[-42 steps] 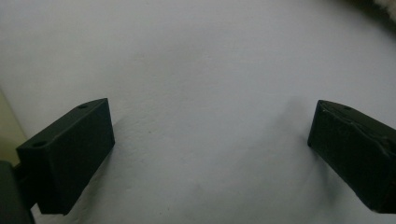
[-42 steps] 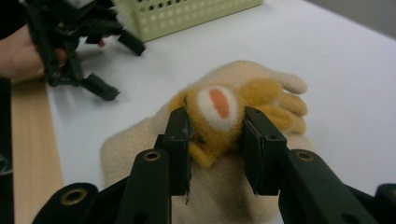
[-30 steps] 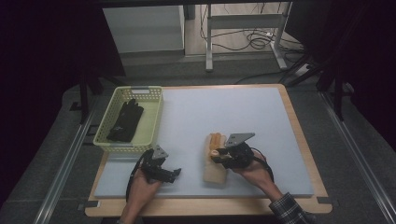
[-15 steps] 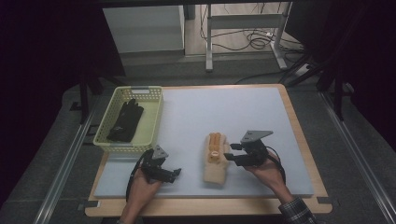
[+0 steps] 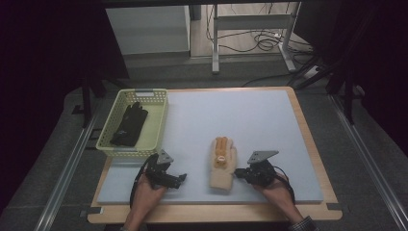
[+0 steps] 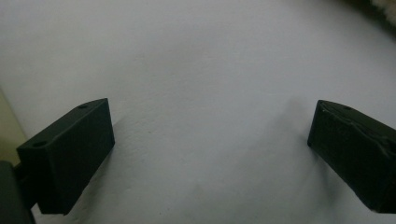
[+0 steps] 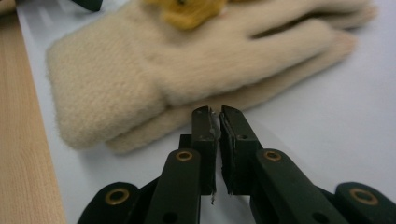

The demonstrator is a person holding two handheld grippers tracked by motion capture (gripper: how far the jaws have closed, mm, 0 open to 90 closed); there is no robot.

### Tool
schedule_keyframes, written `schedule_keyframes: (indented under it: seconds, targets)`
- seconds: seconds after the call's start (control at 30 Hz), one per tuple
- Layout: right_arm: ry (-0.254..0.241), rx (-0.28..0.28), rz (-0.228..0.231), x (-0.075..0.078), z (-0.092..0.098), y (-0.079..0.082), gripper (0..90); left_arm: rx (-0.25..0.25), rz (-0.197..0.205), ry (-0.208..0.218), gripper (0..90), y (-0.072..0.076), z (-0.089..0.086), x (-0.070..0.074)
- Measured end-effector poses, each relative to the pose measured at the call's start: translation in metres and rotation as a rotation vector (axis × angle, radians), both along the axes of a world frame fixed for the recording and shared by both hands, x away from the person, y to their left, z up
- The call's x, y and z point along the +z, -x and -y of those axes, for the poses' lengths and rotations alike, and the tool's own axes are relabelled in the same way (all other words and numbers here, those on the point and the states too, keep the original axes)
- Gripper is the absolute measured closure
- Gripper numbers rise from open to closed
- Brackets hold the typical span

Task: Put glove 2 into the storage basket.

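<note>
- Step in hand, as we read it: getting the cream glove (image 5: 222,164) into the green basket (image 5: 155,126), where a black glove (image 5: 129,125) already lies.
- Cream glove lies flat on the worktop (image 5: 231,115), near the front edge, between our two hands, well apart from the basket.
- Right claw (image 7: 217,113): jaws have just been closing and now stand clenched, with only a sliver of gap and nothing between them. Tips sit just at the glove's near edge; the right gripper view does not let us say if they touch the knit.
- Left claw (image 6: 205,140): released, jaws wide over bare worktop, nothing between them. In the high view it sits just front-right of the basket.
- Next move, our guess: reopen the right claw, push the jaws over the cuff or thumb edge, pinch, then lift and carry left to the basket.
- Versus a second ago: right claw was over the glove's right side; it has since pulled off to the right and dropped low beside it. Left hand and glove unchanged.
</note>
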State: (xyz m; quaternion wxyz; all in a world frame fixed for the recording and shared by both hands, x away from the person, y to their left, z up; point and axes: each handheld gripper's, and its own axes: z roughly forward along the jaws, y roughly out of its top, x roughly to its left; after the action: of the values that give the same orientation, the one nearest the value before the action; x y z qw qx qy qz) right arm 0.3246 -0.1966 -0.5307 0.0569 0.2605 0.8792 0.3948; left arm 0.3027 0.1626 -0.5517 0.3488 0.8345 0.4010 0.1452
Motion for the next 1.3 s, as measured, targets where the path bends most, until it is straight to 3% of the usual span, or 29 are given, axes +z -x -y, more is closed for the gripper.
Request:
schedule_keyframes:
  seconds: [0.5,0.87,1.3]
  targets:
    - [-0.009,0.037,0.014,-0.003,-0.024,0.003,81.1,0.0,-0.003,0.001,1.0,0.0,0.0,0.0]
    - [-0.011,0.044,0.014,-0.004,-0.056,-0.006,79.9,0.001,-0.002,0.001,1.1,0.0,0.0,0.0]
    - [0.013,0.037,0.068,-0.007,-0.092,-0.021,80.1,0.0,-0.002,0.0,1.1,0.0,0.0,0.0]
